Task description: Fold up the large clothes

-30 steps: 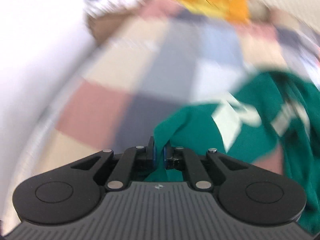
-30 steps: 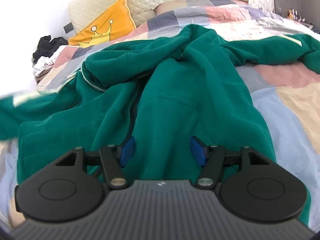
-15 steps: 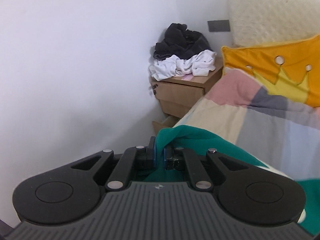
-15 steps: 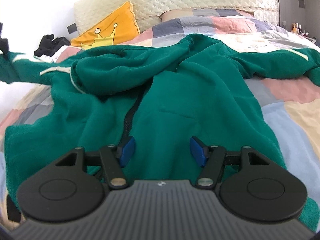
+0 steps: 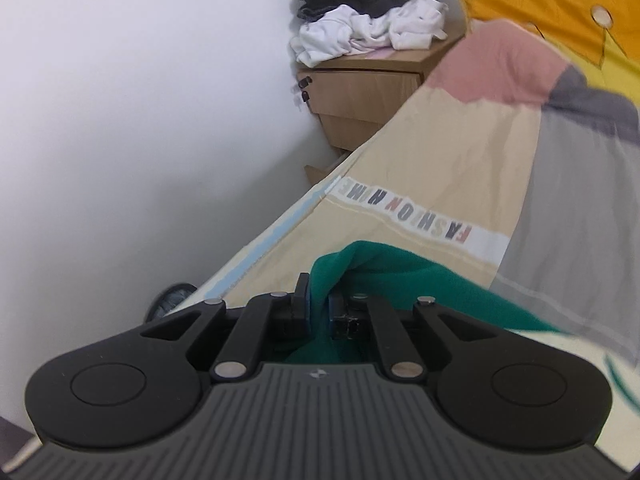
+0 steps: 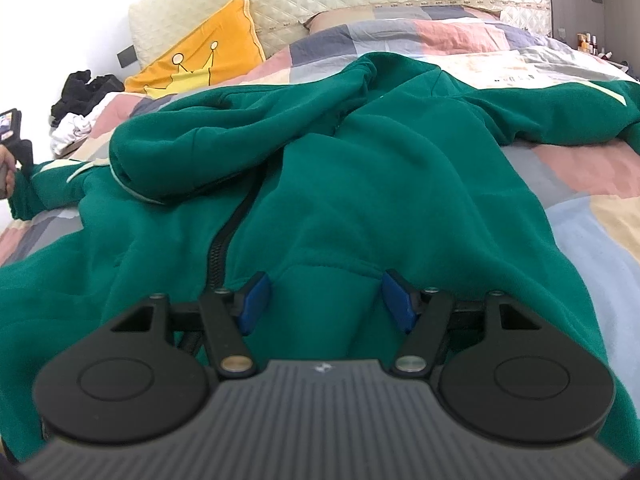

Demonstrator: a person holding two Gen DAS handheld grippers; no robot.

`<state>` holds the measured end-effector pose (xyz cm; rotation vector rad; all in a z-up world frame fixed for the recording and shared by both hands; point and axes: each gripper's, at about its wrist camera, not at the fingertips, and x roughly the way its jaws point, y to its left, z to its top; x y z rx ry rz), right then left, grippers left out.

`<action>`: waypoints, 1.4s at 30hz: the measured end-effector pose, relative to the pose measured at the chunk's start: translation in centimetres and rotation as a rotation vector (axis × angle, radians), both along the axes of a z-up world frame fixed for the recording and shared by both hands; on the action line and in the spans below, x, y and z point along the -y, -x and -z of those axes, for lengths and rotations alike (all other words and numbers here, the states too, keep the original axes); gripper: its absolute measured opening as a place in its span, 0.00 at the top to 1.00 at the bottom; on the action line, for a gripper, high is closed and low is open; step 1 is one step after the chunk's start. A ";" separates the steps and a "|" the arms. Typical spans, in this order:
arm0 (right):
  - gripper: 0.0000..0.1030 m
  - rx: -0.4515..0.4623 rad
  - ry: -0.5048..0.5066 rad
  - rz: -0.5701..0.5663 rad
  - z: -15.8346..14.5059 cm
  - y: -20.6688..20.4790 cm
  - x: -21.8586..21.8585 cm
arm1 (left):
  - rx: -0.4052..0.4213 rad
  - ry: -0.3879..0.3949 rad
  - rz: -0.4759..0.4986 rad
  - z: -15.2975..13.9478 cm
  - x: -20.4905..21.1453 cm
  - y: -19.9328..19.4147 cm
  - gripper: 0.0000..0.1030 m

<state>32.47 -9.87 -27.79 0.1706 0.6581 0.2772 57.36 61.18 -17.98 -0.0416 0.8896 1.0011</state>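
Hoodie (image 6: 360,184), green w/ a dark zip, lies spread front-up across a patchwork bedspread (image 6: 580,184), sleeves out to both sides. Left gripper (image 5: 319,304) pinches a fold of its sleeve at the bed's edge, near a nightstand (image 5: 360,92) piled w/ clothes. Right gripper (image 6: 326,300) hovers over the hem, jaws opening, fabric between but pads (image 6: 252,300) not pressing. Orange cushion (image 6: 200,56) leans by the headboard.

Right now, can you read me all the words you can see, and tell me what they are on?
"FASHION HOME": coloured letters, upside down in the left wrist view, on a white strip of the bedcover.
Small dark print on a pale patch of the bedcover: too small and blurred to read.
Yellow cushion: a crown drawing only, no words.
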 end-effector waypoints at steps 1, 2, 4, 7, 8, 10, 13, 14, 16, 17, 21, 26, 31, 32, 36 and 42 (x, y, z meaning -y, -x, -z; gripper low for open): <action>0.37 -0.001 -0.001 0.001 0.0 0.0 0.0 | -0.007 -0.002 0.007 0.0 0.2 0.1 0.89; 0.36 -0.002 -0.003 0.000 -0.1 -0.1 0.1 | -0.002 0.003 0.016 -0.2 0.4 0.6 0.89; 0.36 -0.002 -0.004 0.000 -0.3 0.0 0.2 | 0.005 0.014 0.015 -0.7 0.3 1.0 0.75; 0.36 -0.003 -0.005 0.000 -0.4 0.2 0.3 | 0.003 0.030 0.029 -2.3 1.1 3.0 0.42; 0.36 -0.003 -0.006 -0.001 -0.5 0.2 0.4 | 0.015 0.032 0.033 -3.0 1.5 4.0 0.40; 0.36 0.002 -0.007 0.000 -0.7 0.5 0.5 | 0.038 0.064 0.055 -4.5 2.3 6.0 0.39; 0.36 0.008 -0.020 -0.005 -1.2 0.8 0.7 | 0.070 0.111 0.052 -6.7 3.9 8.9 0.39; 0.36 0.011 -0.025 -0.008 -1.3 1.0 0.8 | 0.093 0.134 0.067 -7.4 4.7 10.0 0.39; 0.36 0.018 -0.035 -0.017 -1.5 1.4 0.8 | 0.138 0.172 0.102 -8.5 6.6 12.3 0.39; 0.37 0.023 -0.038 -0.023 -1.6 1.6 0.7 | 0.134 0.187 0.111 -8.6 7.8 13.2 0.39; 0.37 0.049 -0.041 -0.054 -2.5 2.9 0.4 | 0.154 0.235 0.178 -8.9 12.6 17.0 0.39; 0.37 0.092 -0.062 -0.095 -3.7 5.1 0.8 | 0.196 0.380 0.301 -8.2 19.1 21.7 0.39; 0.36 0.065 -0.113 -0.097 -3.7 6.1 1.8 | 0.160 0.453 0.544 -6.7 27.6 25.4 0.39; 0.36 0.062 -0.122 -0.098 -3.7 6.2 1.8 | 0.150 0.477 0.568 -6.3 29.0 26.0 0.39; 0.36 0.065 -0.125 -0.100 -3.8 6.3 1.9 | 0.148 0.625 0.681 -5.6 34.0 28.6 0.37; 0.36 0.060 -0.161 -0.109 -3.9 6.1 2.3 | 0.093 0.739 0.707 -3.1 38.4 30.5 0.27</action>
